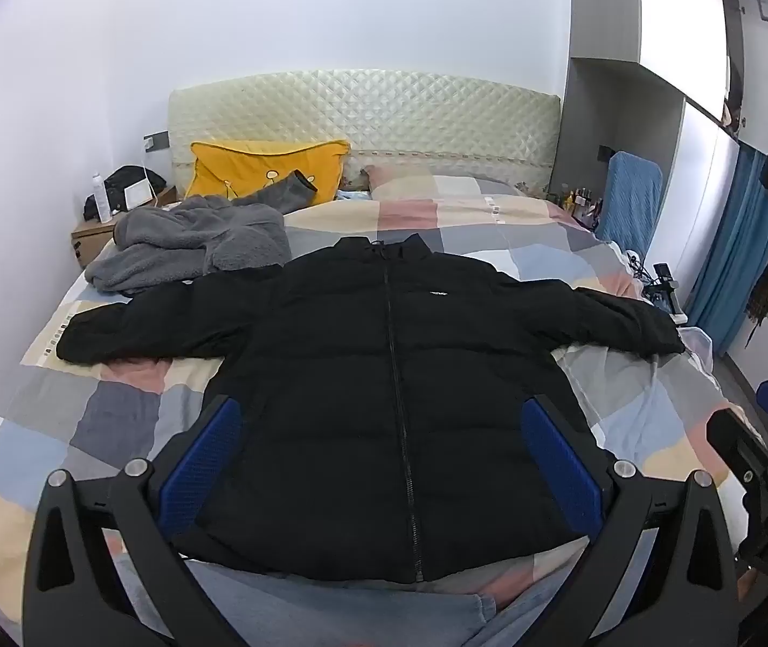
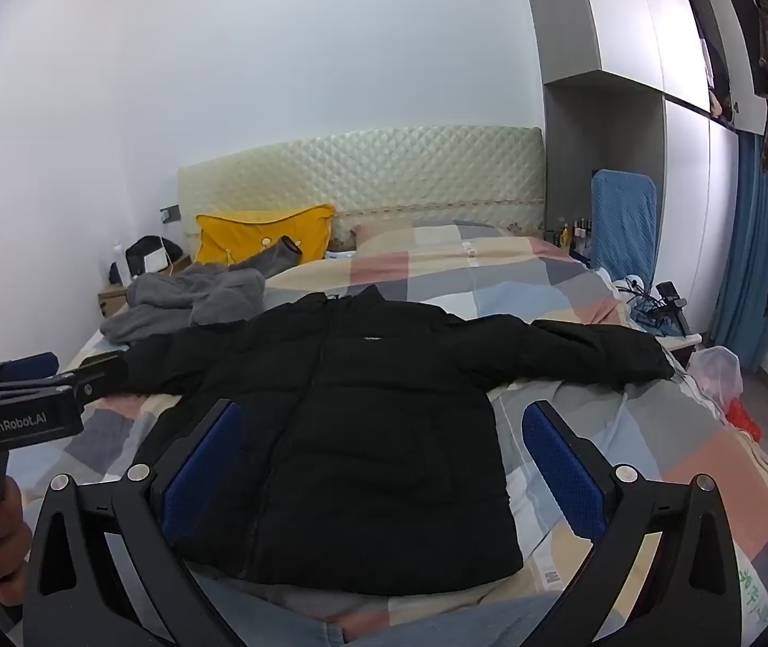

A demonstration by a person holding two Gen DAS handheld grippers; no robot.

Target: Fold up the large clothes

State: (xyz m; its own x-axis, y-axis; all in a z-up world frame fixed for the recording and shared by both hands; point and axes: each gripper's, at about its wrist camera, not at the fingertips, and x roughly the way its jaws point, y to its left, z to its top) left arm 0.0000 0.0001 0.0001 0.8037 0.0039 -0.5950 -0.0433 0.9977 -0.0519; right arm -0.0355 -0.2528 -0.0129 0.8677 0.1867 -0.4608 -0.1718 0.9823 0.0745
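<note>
A black puffer jacket (image 1: 384,377) lies flat and zipped on the bed, front up, both sleeves spread out sideways; it also shows in the right wrist view (image 2: 340,431). My left gripper (image 1: 381,463) is open and empty, held above the jacket's lower body near the hem. My right gripper (image 2: 384,463) is open and empty, above the jacket's lower right side and the quilt. Each gripper shows at the edge of the other's view: the right gripper (image 1: 761,447) and the left gripper (image 2: 33,383).
The bed has a checked quilt (image 1: 114,420). A grey fleece garment (image 1: 189,242) and a yellow pillow (image 1: 265,167) lie at the far left. A nightstand (image 1: 95,232) stands left, a blue chair (image 1: 629,199) and cables right. Jeans-clad legs (image 1: 330,614) are at the bottom.
</note>
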